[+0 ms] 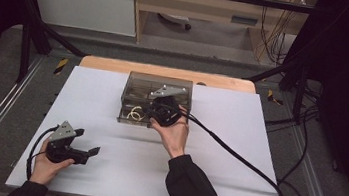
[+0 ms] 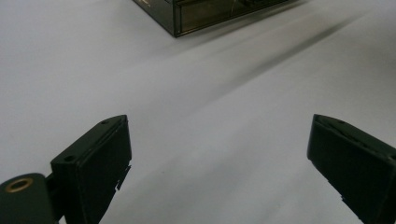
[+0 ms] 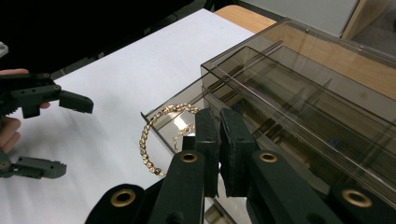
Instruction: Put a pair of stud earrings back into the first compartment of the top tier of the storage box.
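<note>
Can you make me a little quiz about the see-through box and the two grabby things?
1. True or false: the left tool is wide open above the white table.
2. What shiny thing lies in the pulled-out drawer of the box? A) gold chain B) spoon C) key
3. Fill in: the right tool has its jaws nearly ____ at the drawer.

Key: 1 true. 2 A, the gold chain. 3 shut; whether they pinch anything cannot be told.
</note>
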A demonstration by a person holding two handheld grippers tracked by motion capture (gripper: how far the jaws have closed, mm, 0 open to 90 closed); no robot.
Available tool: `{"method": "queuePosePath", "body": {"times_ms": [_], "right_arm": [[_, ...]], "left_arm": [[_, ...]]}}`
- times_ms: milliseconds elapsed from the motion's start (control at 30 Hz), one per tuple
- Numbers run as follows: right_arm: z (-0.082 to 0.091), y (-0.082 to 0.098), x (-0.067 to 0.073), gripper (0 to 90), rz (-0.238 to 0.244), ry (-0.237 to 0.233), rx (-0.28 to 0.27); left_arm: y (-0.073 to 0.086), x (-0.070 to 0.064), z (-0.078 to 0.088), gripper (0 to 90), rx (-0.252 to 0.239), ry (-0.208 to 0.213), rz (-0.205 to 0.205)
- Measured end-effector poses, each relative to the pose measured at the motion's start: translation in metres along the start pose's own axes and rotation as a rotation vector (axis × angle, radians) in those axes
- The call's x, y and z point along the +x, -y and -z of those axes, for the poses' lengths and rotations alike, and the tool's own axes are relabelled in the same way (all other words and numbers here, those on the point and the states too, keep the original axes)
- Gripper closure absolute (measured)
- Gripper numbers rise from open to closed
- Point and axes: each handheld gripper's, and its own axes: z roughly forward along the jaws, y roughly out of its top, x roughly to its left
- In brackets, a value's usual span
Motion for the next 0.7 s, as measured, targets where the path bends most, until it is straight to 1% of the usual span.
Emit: {"method": "queuePosePath", "body": {"times_ms": [100, 333, 400, 533, 700], "right_arm": [[-0.008, -0.002, 0.002, 87.2, -0.005, -0.004, 0.002], [-0.024, -0.004, 0.001, 87.1, -0.003, 0.008, 0.017], [-0.028, -0.003, 0.000, 87.1, -0.009, 0.008, 0.021], [-0.034, -0.001, -0.003, 87.1, -0.015, 0.019, 0.035], [-0.040, 0.002, -0.004, 87.1, -0.025, 0.019, 0.042]], "left_arm": [[0.000, 0.000, 0.000, 6.1, 0.000, 0.001, 0.000], [0.000, 0.000, 0.000, 6.2, -0.001, 0.002, 0.000], [0.000, 0.000, 0.000, 6.1, -0.001, 0.003, -0.002], [0.000, 0.000, 0.000, 6.2, 0.000, 0.004, -0.001], [0.000, -0.001, 0.000, 6.2, -0.001, 0.004, -0.001]]}}
